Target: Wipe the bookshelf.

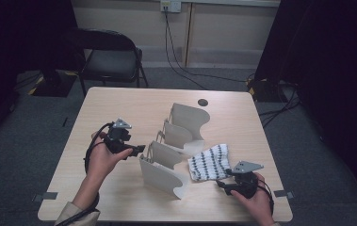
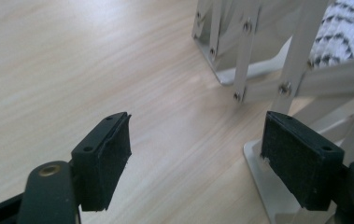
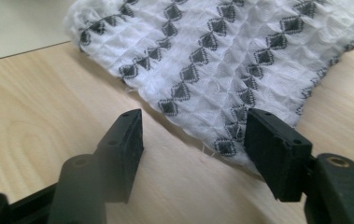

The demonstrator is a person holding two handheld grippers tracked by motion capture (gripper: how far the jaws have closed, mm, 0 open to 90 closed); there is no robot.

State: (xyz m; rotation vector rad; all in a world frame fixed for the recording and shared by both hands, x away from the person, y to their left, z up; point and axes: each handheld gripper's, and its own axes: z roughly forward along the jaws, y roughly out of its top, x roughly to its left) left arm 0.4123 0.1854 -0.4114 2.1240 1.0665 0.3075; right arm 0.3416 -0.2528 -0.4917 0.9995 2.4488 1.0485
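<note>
From the high view I had the left gripper just beside the near-left end of the white expanding rack, which stood upright in the middle of the worktop; its fingers were released, nothing between them, one finger close against the foot of the nearest rack panel though I could not tell whether it touched; through the left gripper view I saw the riveted scissor struts of the rack crossing right ahead of the fingers, so that side was barred by metal, with bare wood to the other side.

My right gripper sat near the front right corner of the worktop, pointed at the folded white cloth with dark diamond pattern; the cloth lay flat just to the right of the rack, its far edge touching or nearly touching a panel; in the right gripper view the fingers stood apart, one on each side of the cloth's near edge, not pressing it, one finger over the hem and the other over bare wood.

Beyond the worktop stood a black folding chair; a dark round hole marked the far edge; cables trailed on the floor behind.
</note>
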